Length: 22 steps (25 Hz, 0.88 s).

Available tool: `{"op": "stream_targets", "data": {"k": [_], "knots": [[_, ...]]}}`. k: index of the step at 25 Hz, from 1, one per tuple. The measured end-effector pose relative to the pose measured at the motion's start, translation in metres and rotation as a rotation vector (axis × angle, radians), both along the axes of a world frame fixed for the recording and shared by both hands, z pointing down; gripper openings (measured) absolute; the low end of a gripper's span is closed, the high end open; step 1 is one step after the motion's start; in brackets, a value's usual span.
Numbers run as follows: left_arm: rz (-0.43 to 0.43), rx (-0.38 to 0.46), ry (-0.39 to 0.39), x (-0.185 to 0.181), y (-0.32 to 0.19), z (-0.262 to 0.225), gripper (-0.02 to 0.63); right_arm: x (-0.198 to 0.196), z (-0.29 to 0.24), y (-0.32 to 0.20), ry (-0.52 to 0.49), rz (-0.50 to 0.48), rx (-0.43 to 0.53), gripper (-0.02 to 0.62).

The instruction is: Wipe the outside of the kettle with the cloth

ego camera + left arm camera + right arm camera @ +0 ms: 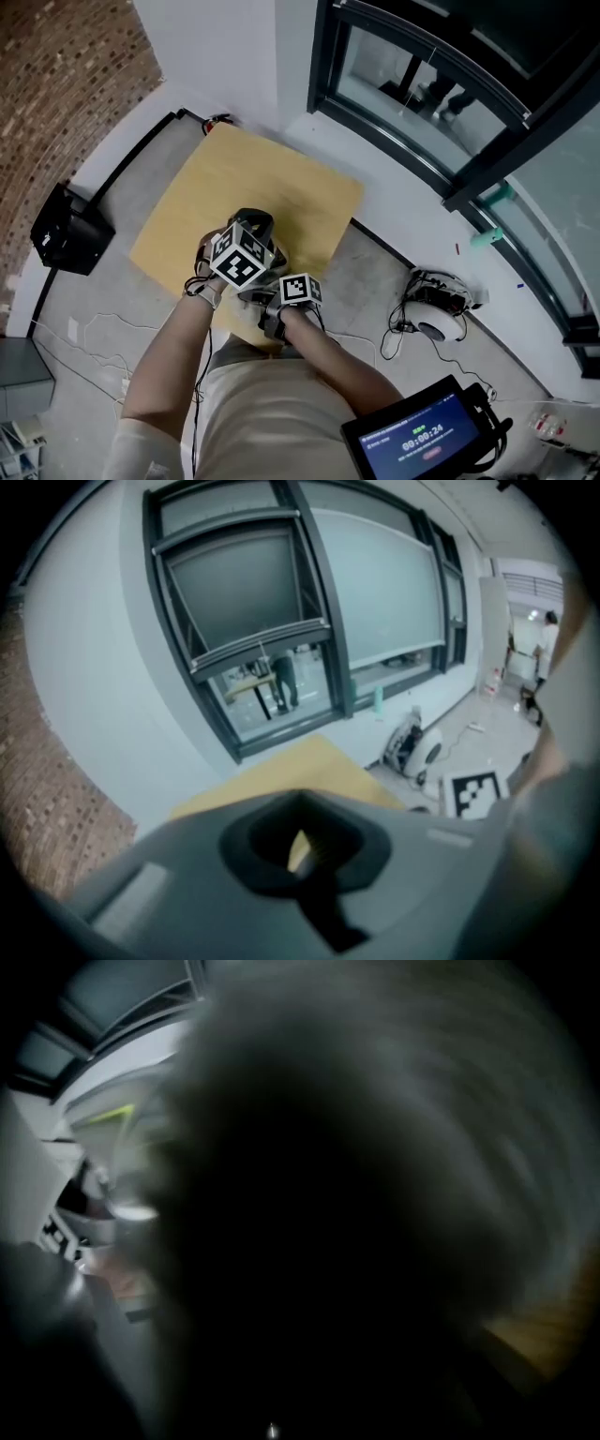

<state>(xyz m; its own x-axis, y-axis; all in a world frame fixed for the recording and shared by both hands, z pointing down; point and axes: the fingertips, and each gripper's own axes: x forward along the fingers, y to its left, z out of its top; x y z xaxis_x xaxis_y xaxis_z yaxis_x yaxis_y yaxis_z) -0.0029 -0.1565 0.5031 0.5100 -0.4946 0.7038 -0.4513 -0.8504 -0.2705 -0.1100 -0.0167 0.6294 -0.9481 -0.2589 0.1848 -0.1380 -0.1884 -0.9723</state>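
A dark grey kettle stands near the front edge of the light wooden table. My left gripper is right over the kettle, its marker cube hiding the jaws. In the left gripper view the kettle's grey top with a dark ringed opening fills the lower half, and no jaws show. My right gripper sits low at the kettle's near right side. A dark fuzzy cloth blots out nearly the whole right gripper view, bunched at the jaws.
A black box sits on the floor left of the table. A white device with cables lies on the floor at the right. A tablet with a timer is at the bottom right. Dark-framed windows run behind.
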Motion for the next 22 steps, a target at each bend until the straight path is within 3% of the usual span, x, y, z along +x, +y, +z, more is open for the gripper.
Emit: {"op": "stream_targets", "data": {"k": [2, 4, 5, 7, 9, 12, 13, 15, 17, 19, 22], "knots": [[0.002, 0.011, 0.000, -0.002, 0.001, -0.001, -0.015, -0.013, -0.062, -0.008, -0.128, -0.016, 0.145, 0.115], [0.007, 0.012, 0.004, -0.007, 0.001, -0.001, -0.015, -0.025, -0.082, -0.011, -0.155, -0.053, 0.229, 0.115], [0.008, 0.008, 0.006, -0.010, 0.001, 0.000, -0.015, -0.027, -0.060, -0.007, -0.098, -0.074, 0.209, 0.115], [0.009, 0.000, 0.007, -0.010, 0.000, 0.002, -0.015, -0.015, 0.009, 0.002, 0.058, -0.058, 0.058, 0.115], [0.012, 0.004, 0.010, -0.010, 0.004, 0.003, -0.015, -0.005, 0.025, 0.006, 0.058, 0.005, -0.025, 0.115], [0.016, 0.020, 0.012, -0.017, 0.009, 0.001, -0.015, -0.030, -0.050, -0.003, -0.155, 0.014, 0.149, 0.115], [0.015, 0.015, 0.010, -0.017, 0.008, 0.001, -0.015, -0.038, -0.056, -0.006, -0.164, 0.003, 0.177, 0.115], [0.013, -0.002, 0.010, -0.014, 0.002, 0.001, -0.015, -0.038, -0.019, -0.007, -0.037, -0.017, 0.126, 0.115], [0.012, -0.008, 0.012, -0.010, -0.003, 0.001, -0.015, -0.018, 0.038, -0.004, 0.112, 0.012, 0.000, 0.116], [0.008, 0.002, 0.011, -0.009, -0.003, 0.000, -0.015, 0.000, 0.052, 0.001, 0.090, 0.046, -0.038, 0.117], [-0.009, 0.043, 0.004, -0.014, -0.003, -0.001, -0.015, 0.000, 0.023, 0.012, -0.008, 0.035, 0.076, 0.122]]}}
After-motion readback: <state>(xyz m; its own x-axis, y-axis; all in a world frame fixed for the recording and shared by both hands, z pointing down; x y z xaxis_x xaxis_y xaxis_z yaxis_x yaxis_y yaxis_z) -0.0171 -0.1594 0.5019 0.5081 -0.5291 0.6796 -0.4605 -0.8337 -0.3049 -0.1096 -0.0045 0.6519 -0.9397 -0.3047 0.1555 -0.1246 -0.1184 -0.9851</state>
